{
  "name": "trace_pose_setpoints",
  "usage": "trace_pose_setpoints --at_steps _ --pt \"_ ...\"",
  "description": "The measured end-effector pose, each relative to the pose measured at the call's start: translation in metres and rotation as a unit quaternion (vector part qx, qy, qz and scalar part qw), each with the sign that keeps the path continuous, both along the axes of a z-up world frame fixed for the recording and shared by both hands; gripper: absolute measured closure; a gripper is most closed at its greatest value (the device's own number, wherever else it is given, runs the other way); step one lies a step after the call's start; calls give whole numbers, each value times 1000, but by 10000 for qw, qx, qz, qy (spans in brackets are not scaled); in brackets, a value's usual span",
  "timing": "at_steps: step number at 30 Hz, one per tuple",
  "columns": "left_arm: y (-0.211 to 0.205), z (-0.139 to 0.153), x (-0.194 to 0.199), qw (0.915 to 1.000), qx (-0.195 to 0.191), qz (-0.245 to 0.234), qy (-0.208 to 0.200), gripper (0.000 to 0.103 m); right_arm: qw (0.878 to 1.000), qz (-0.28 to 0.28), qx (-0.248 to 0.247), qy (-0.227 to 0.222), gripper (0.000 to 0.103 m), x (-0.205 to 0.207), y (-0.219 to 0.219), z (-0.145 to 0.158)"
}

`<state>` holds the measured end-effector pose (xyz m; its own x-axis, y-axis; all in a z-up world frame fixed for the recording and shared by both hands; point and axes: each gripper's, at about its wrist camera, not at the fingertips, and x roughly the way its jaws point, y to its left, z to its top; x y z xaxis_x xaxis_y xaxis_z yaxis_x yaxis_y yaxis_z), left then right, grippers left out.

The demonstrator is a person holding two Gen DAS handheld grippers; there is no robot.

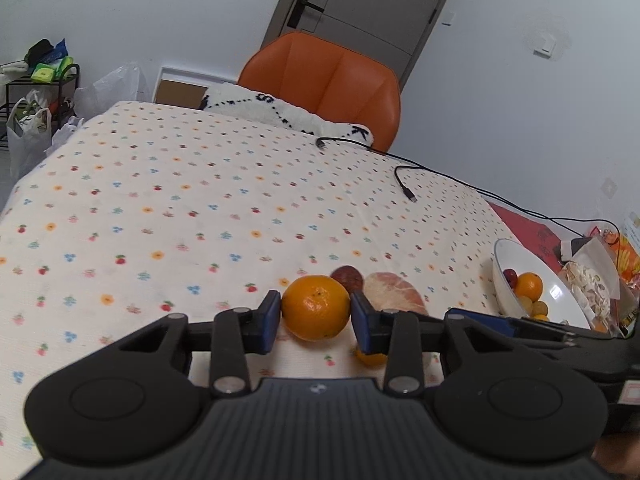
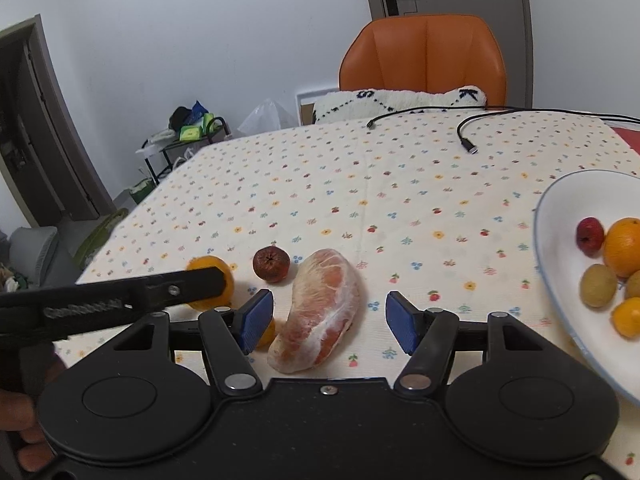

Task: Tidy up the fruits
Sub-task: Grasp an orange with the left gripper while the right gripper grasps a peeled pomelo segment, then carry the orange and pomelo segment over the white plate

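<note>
So the table's covered in a cream tablecloth [image 2: 360, 184] with little fruit and flower prints, an orange chair [image 2: 424, 52] is pushed in at the far side with a fluffy white cushion [image 2: 400, 102] on it, and there's a grey door [image 1: 360, 4] behind that. A couple of black cables [image 2: 464, 132] trail across the far right of the cloth. The left gripper [image 1: 316, 316] has its blue pads closed snug against both sides of an orange [image 1: 315, 307], near the front edge of the table. The right gripper [image 2: 329, 320] is spread wide with nothing in it, sitting over a peeled grapefruit segment [image 2: 320, 312] that lies flat between the fingers without touching them; its long axis runs near-left to far-right, fatter end nearest the camera. A dark red wrinkly fruit [image 2: 271, 264] sits just left of it. The white bowl [image 2: 560, 264] on the right holds oranges and other small fruits.
</note>
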<state>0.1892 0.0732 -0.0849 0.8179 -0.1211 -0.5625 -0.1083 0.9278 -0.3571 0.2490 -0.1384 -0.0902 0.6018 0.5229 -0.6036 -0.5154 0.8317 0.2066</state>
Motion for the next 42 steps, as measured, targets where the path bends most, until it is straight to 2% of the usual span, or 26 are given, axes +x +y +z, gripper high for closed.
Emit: trace_pose_setpoints --at_steps 3,10,15,17,28,42 --pt "5 1 -2 10000 24 41 6 67 10000 -43 -15 14 42 4 5 -4" --pt "12 4 -8 9999 42 144 -8 67 9988 29 -425 -249 44 3 22 -5" --pt "14 8 -11 9999 55 150 -51 67 9964 50 -758 -387 63 2 29 -3" --pt "13 10 -12 9999 52 151 -64 67 9963 98 -769 -381 64 2 29 -3" --pt "3 16 -15 9998 41 66 -157 67 9982 -30 -495 -323 65 -5 1 5" --pt "-29 32 -15 9991 53 -226 -352 67 9978 -278 -220 -559 65 -12 -35 30"
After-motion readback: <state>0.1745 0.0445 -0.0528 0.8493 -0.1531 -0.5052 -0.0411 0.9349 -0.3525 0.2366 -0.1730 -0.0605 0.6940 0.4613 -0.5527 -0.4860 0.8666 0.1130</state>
